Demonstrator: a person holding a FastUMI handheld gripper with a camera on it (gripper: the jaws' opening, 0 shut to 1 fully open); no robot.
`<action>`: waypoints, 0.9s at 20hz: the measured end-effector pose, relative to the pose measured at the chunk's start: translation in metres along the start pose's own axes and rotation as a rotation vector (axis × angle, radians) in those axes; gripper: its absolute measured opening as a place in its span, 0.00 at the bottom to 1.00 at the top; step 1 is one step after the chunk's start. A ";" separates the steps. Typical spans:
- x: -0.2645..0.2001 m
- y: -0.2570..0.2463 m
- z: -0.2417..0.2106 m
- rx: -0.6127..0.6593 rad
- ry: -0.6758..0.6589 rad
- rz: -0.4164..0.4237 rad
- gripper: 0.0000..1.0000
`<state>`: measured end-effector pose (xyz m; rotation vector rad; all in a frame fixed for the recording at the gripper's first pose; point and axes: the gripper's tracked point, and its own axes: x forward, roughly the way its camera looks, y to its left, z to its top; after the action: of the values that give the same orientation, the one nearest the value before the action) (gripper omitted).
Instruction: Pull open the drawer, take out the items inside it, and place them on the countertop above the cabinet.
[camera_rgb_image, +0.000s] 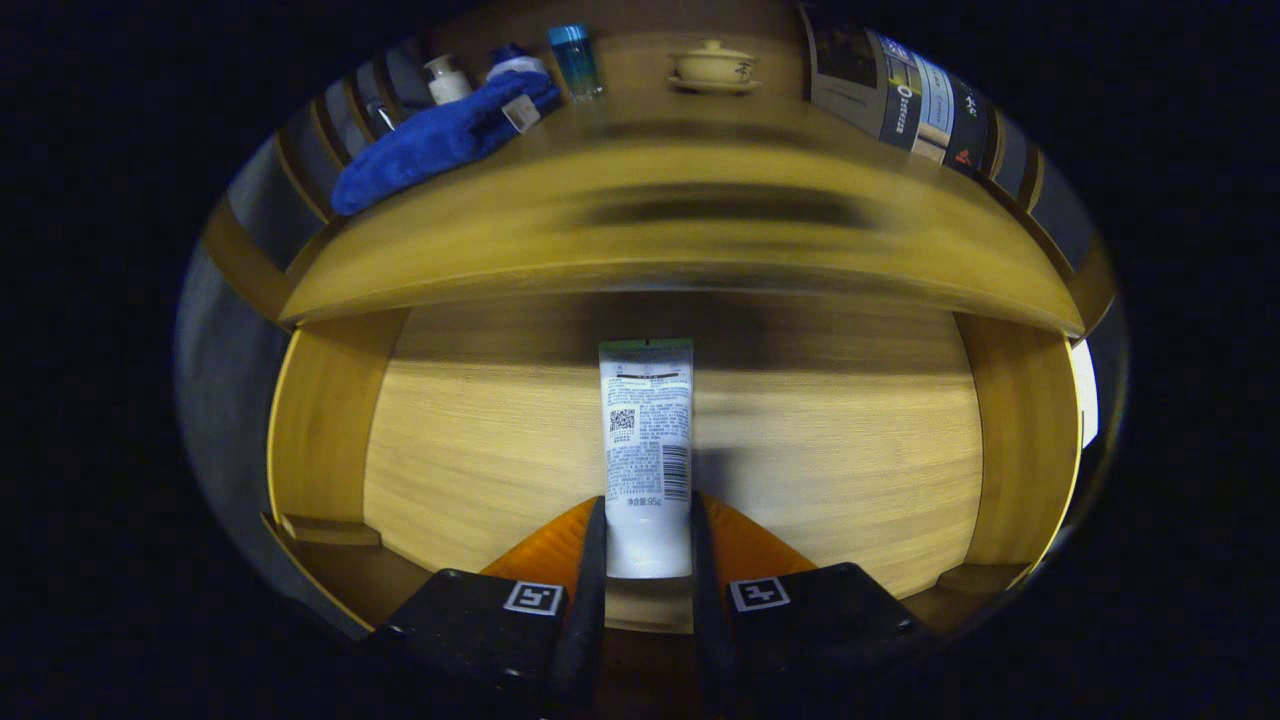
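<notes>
In your gripper view, your gripper (647, 540) is clamped on the near end of a white tube (647, 440), a finger pressed to each side, and the tube stretches ahead of the fingers over the wooden floor of the open drawer (480, 450). Beyond the drawer, the countertop (700, 250) carries a blue cloth (440, 140), a small white bottle (446, 78), a blue-capped jar (576, 60) and a lidded cup on a saucer (714, 66).
</notes>
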<state>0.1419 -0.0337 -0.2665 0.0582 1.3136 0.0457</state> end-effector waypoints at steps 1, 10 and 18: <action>-0.015 0.004 0.010 -0.001 -0.020 0.014 0.47; -0.120 0.020 -0.004 -0.046 -0.191 0.087 0.46; -0.151 0.010 0.097 0.018 -0.392 0.053 0.46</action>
<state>0.1976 -0.0358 -0.0952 0.1112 0.9205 0.0643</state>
